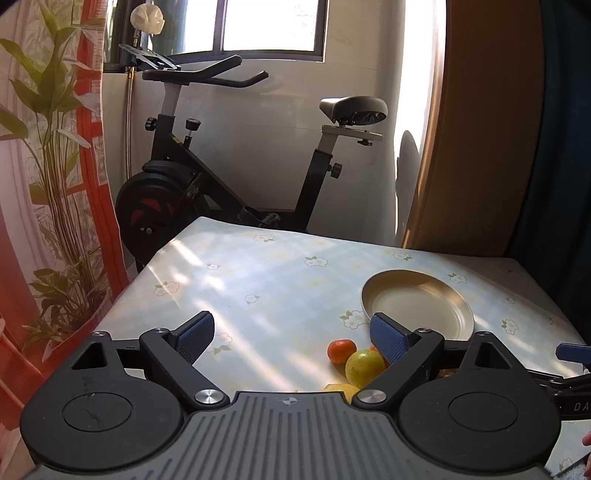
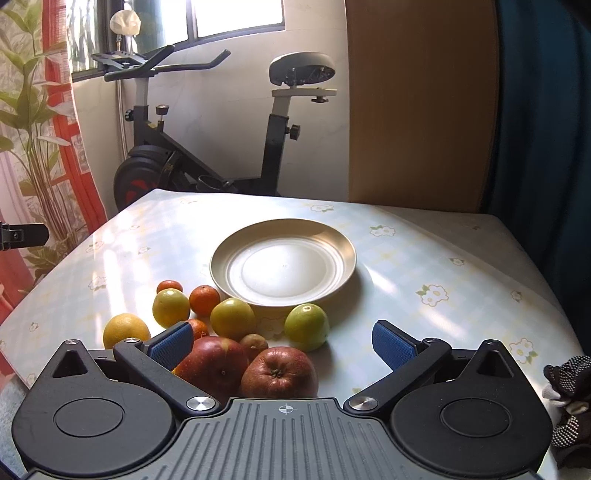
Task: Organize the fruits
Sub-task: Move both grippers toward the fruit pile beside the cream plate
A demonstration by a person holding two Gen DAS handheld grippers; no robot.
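Exercise bike (image 2: 207,147): black frame, red-marked flywheel, grey saddle, upper centre of the frame, behind the desk (image 2: 406,258). Desk covering: pale checked cloth with small white flowers, sunlit patches. Window (image 1: 273,26): dark frame, bright glass, top centre. Curtain (image 1: 92,147): red and white with printed green leaves, left edge. Wooden panel (image 2: 417,103): tan, upper right. Dark teal fabric (image 2: 546,110): far right edge. White crumpled object (image 1: 146,18) above the handlebars, kind unclear.

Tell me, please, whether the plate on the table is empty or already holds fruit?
Empty. The plate shows a bare surface in the right wrist view; all the fruit lies on the tablecloth in front of it.
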